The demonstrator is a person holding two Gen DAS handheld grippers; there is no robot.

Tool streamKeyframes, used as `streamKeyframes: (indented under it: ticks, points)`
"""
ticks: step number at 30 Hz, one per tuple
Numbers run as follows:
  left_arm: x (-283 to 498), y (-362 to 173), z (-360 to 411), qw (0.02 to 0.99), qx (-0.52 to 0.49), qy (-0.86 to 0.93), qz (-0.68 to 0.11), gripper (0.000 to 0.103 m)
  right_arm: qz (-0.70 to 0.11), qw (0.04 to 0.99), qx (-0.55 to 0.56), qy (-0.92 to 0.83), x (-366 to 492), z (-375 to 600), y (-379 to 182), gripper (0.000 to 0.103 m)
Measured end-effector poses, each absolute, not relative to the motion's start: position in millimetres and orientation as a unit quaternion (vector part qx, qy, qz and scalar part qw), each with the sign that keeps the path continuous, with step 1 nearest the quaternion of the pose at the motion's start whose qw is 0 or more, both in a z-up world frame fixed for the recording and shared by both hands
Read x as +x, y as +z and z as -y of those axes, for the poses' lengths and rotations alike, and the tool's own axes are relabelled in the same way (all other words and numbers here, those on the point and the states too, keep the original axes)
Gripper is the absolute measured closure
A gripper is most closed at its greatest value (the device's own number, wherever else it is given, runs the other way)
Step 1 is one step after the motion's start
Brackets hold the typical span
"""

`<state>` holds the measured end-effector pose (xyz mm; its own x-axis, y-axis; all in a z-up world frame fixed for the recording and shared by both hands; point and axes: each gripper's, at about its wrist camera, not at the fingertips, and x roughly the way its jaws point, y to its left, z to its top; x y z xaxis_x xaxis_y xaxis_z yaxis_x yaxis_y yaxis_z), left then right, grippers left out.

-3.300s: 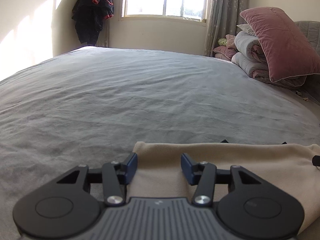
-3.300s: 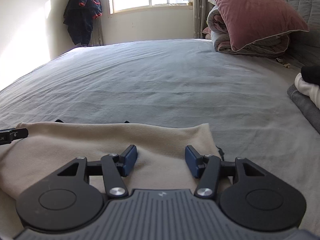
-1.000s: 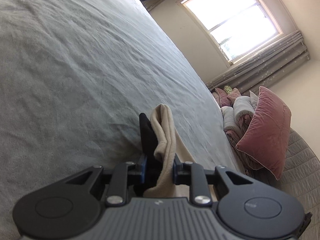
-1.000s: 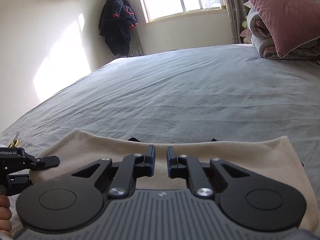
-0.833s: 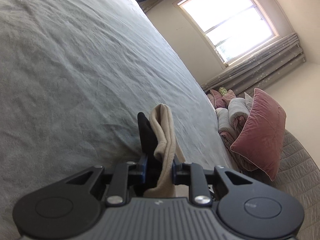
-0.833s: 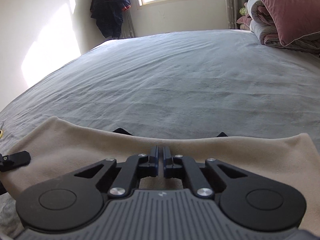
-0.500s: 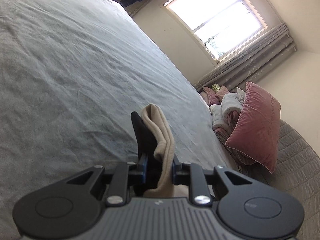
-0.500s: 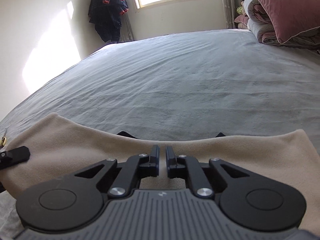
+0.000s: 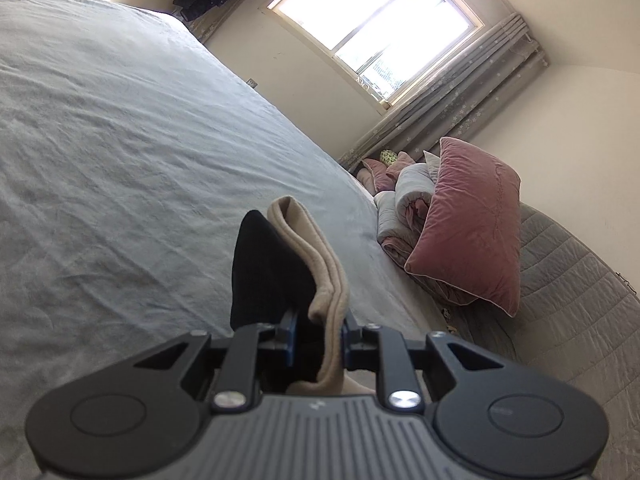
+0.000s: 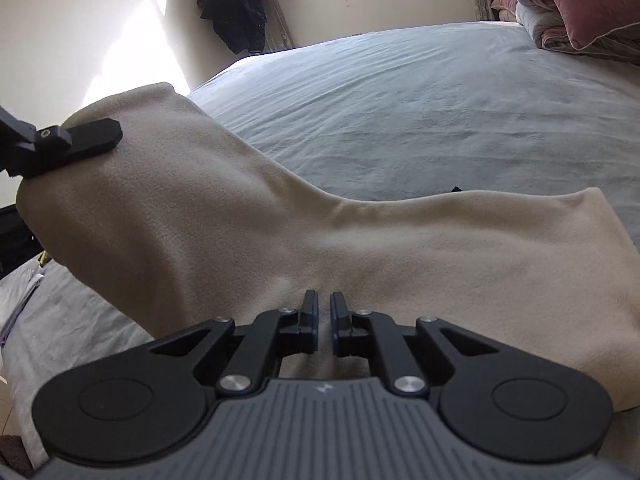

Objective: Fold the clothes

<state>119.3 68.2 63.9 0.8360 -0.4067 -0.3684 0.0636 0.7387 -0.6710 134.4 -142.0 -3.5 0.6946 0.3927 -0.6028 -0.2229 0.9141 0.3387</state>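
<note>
Your left gripper (image 9: 317, 342) clamps the beige garment (image 10: 360, 248) by its end, raised at ten o'clock for folding over. Your right gripper (image 10: 324, 320), jaws nearly closed, pins the middle to the bed (image 10: 420, 92) at six o'clock.

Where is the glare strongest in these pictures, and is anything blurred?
Left wrist view: the window is blown out white and the bed looks tilted. Right wrist view: a sun patch on the wall glares; the cloth looks slightly soft.

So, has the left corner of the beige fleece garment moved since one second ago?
Yes. The beige fleece garment corner rose above the grey bed sheet, lifted by the left hand-held gripper.
</note>
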Motion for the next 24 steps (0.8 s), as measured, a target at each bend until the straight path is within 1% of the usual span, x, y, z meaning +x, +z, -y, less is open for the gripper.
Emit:
streamKeyframes:
  ticks: [1,2,9,16,19,21,24]
  points:
    - [120,67,-61,0.898,-0.333,-0.134,-0.255,0.083,-0.349,0.913,0.128,0.165,131,150,0,0.092]
    - [121,70,-54,0.899,-0.327,-0.135,-0.256,0.083,-0.347,0.914,0.133,0.161,127,158,3,0.087]
    - [127,78,3,0.906,-0.295,-0.147,-0.267,0.083,-0.343,0.906,0.197,0.152,113,211,15,0.087]
    - [134,62,56,0.907,-0.266,-0.146,-0.292,0.083,-0.325,0.890,0.291,0.134,106,267,15,0.086]
    - [138,49,76,0.907,-0.249,-0.142,-0.307,0.083,-0.313,0.868,0.363,0.125,101,294,2,0.080]
    - [139,39,90,0.910,-0.231,-0.136,-0.318,0.083,-0.304,0.849,0.416,0.118,94,312,-10,0.072]
    - [142,25,109,0.913,-0.201,-0.130,-0.331,0.082,-0.300,0.827,0.463,0.110,92,326,-17,0.072]
